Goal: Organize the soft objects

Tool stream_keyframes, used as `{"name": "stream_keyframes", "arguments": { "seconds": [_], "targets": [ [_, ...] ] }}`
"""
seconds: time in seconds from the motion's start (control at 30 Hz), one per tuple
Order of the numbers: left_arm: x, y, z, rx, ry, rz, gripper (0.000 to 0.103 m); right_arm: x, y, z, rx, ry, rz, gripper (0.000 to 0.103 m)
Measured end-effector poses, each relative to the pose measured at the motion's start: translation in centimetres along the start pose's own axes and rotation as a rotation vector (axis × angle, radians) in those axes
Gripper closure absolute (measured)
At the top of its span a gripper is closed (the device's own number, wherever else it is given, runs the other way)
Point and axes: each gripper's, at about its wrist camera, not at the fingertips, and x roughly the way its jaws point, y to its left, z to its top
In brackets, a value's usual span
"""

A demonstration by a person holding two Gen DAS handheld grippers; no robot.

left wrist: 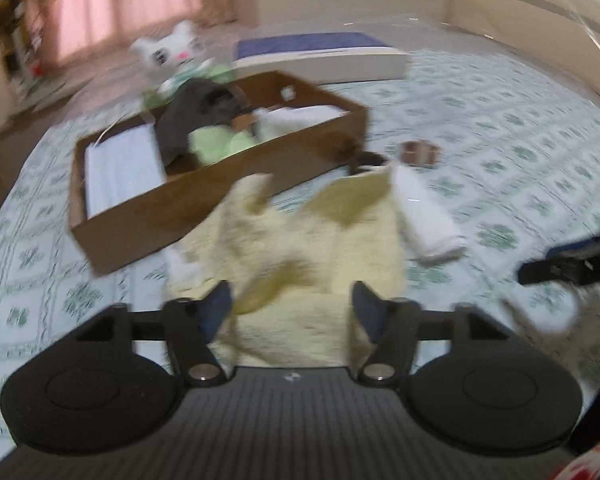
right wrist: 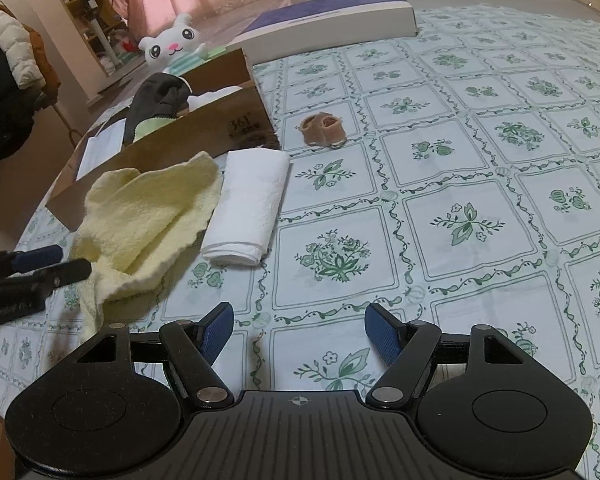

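Lying crumpled against the near wall of the box (right wrist: 204,136), the yellow towel (right wrist: 140,216) is found directly ahead of the left gripper (left wrist: 292,304), whose jaws stand apart with the cloth between them but not clamped. The right gripper (right wrist: 298,330) is held further off over bare tablecloth (right wrist: 460,160), its jaws apart and empty. Just beside the towel, touching its right edge, one folded white towel (right wrist: 248,208) is laid with its long axis pointing away toward the box. One yellow towel, one white towel, one box and one small brown item (right wrist: 324,128) are counted outside.
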Motion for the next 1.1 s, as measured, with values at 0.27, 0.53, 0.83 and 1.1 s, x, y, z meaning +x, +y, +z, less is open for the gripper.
{"name": "stream_keyframes", "arguments": {
  "seconds": [0.27, 0.53, 0.83, 1.1],
  "targets": [
    [2.1, -5.0, -1.7, 0.292, -0.018, 0.162, 0.027, -0.3, -0.4, -0.2, 0.013, -0.001, -0.011, 0.031],
    [3.7, 0.9, 1.3, 0.018, -0.013, 0.202, 0.027, -0.1, -0.5, 0.0, 0.015, 0.000, -0.014, 0.031],
    [6.6, 5.2, 2.0, -0.264, 0.093, -0.005, 0.027, 1.2, 0.9, 2.6, -0.018, -0.056, 0.002, 0.031],
    [8.8, 4.4, 1.5, -0.267, 0.103, 0.029, 0.034, 3.2, 1.7, 4.8, 0.003, -0.080, 0.023, 0.031]
  ]
}}
